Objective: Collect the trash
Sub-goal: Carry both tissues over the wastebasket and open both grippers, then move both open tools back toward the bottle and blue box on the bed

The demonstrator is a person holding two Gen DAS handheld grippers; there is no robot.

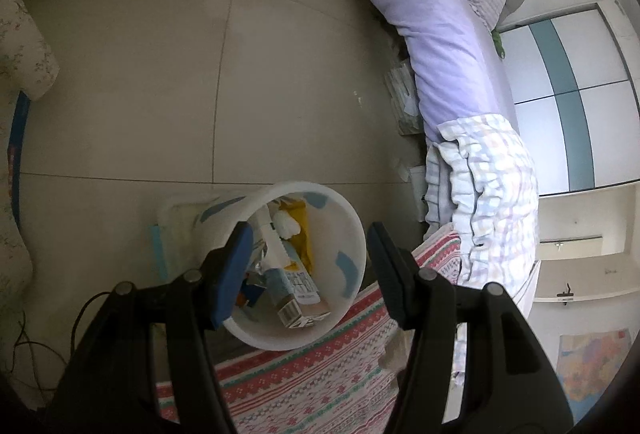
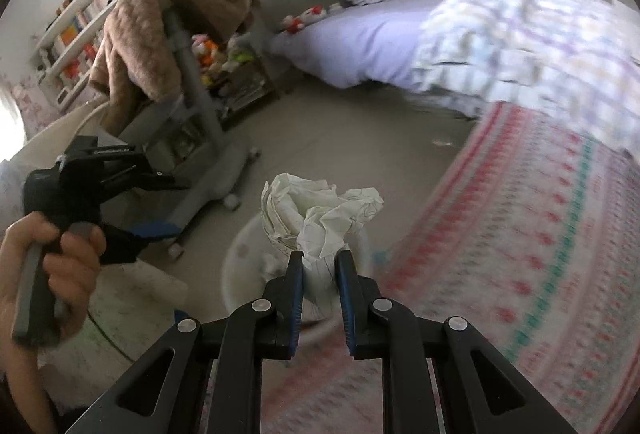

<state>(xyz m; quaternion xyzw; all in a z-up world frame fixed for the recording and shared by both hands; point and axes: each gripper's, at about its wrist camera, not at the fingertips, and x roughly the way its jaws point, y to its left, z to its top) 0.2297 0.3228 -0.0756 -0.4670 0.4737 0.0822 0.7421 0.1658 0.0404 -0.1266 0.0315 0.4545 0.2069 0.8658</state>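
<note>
A white trash bin [image 1: 352, 234] with pale blue patches stands on a beige tiled floor [image 1: 160, 94]. Inside it are a yellow wrapper [image 1: 302, 230] and a light blue carton [image 1: 300, 286]. Beside the bin lies a rug [image 1: 312, 370] striped in red, pink, white and green. The bed [image 1: 436, 46] near the bin has a lilac sheet and a pastel checked quilt [image 1: 496, 186]. Black grippers carry blue-padded fingers [image 2: 297, 290]; the crumpled paper [image 2: 320, 214] is white.

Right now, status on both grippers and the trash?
Left gripper open, empty, over the bin. Right gripper shut on crumpled paper, above the bin. Nothing in the way.
</note>
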